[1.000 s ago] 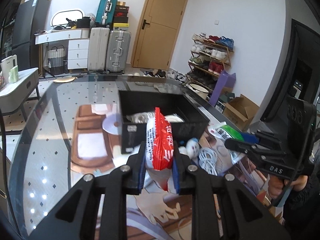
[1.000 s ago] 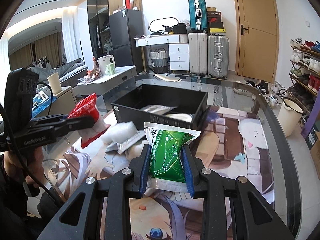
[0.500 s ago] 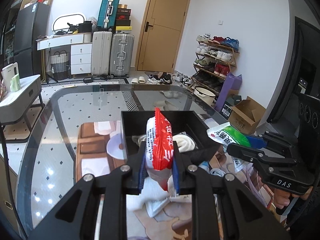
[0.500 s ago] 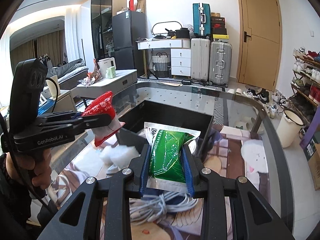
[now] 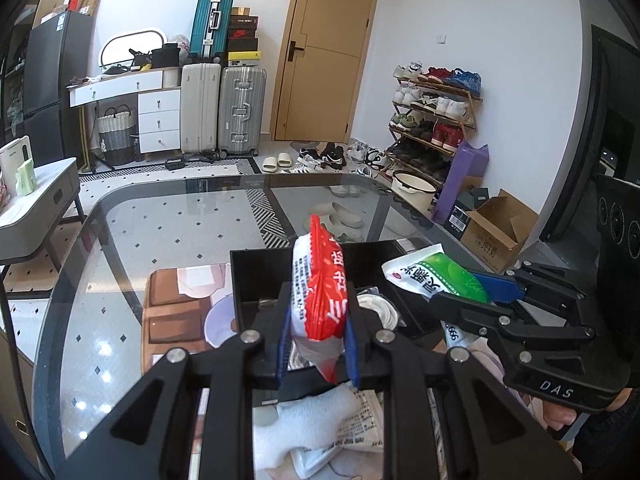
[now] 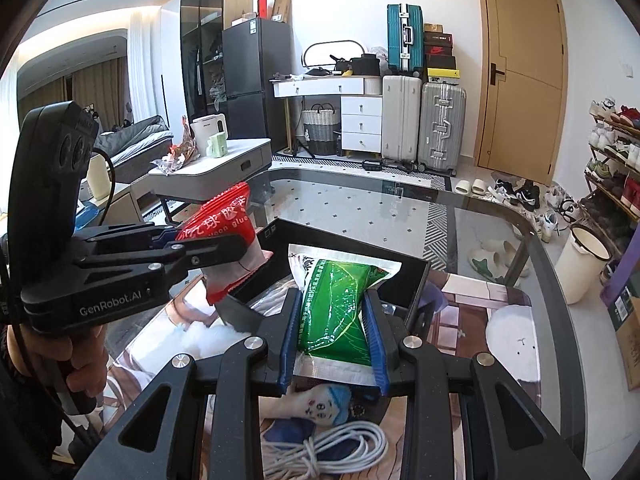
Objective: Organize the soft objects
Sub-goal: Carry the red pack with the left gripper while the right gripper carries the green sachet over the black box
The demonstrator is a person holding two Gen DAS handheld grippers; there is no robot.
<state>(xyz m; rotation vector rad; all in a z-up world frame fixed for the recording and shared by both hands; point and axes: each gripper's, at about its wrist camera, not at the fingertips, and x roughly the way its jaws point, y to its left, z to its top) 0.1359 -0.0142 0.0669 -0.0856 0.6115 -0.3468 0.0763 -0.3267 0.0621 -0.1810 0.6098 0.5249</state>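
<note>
**A:** What's hard to read from your end?

**B:** In my left view the black bin (image 5: 256, 276) is mostly hidden behind the red packet (image 5: 318, 292); I can make out only a white coil inside. At 6 o'clock a white towel (image 5: 304, 420) and a printed pouch are cut off by my fingers. The green packet's (image 6: 340, 304) print is too small to read.

**A:** What has changed since a second ago?

**B:** Both packets have come up and forward. They now hang at the bin's near edge; earlier the bin sat well ahead. A white cable (image 6: 328, 452) and a small plush toy (image 6: 320, 398) have appeared under my right gripper (image 6: 332, 344).

**A:** Jaws and orientation?

**B:** My left gripper (image 5: 318, 344) is clamped tight on the red packet, long axis upright, top toward 12. The right one is closed on the green packet, long axis running 6 to 12, away from me, over the bin's rim.
</note>
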